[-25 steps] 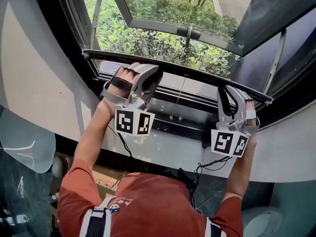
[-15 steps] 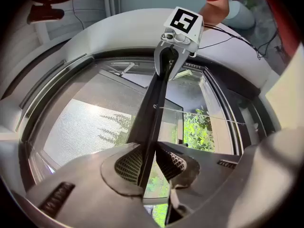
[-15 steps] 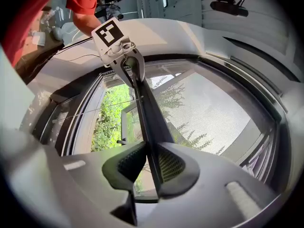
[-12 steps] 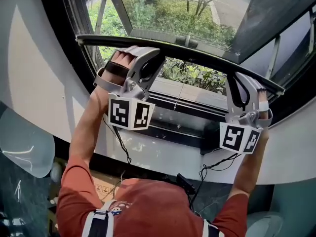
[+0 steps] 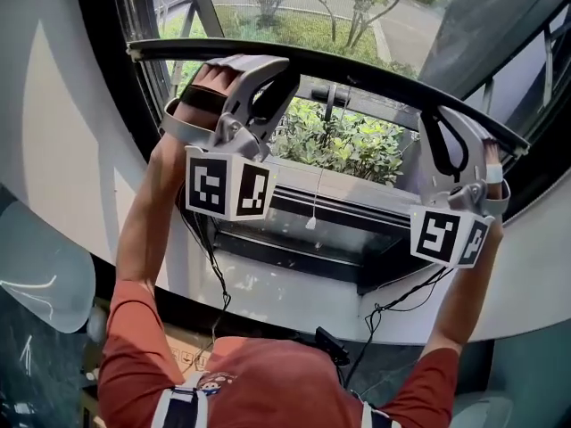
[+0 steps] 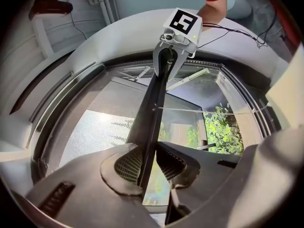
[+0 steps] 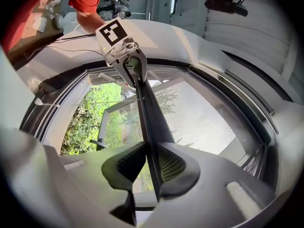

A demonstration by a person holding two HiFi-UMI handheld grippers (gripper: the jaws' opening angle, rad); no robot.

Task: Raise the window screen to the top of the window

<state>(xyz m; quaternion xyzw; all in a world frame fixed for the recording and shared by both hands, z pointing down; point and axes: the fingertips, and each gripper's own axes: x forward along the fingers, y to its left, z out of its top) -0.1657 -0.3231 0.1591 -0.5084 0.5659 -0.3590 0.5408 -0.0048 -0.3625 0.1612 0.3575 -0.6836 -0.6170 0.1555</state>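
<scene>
The window screen's dark bottom bar (image 5: 357, 71) runs across the window high up, with the mesh (image 5: 294, 7) above it. My left gripper (image 5: 263, 68) is shut on the bar near its left end. My right gripper (image 5: 457, 125) is shut on it near the right end. In the left gripper view the bar (image 6: 154, 103) passes between the ribbed pads of my left gripper (image 6: 145, 167) and on to the right gripper (image 6: 168, 56). In the right gripper view the bar (image 7: 149, 113) sits between the pads of my right gripper (image 7: 152, 165), and the mesh (image 7: 199, 118) is to its right.
Below the bar the window stands open onto green bushes (image 5: 348, 145). A thin pull cord (image 5: 312, 221) hangs down to the sill (image 5: 294, 208). The dark window frame (image 5: 107, 105) curves up on the left. Cables trail from both grippers.
Both grippers have gone up with the bar held in them. The gap of open window under the bar has grown, showing more bushes.
</scene>
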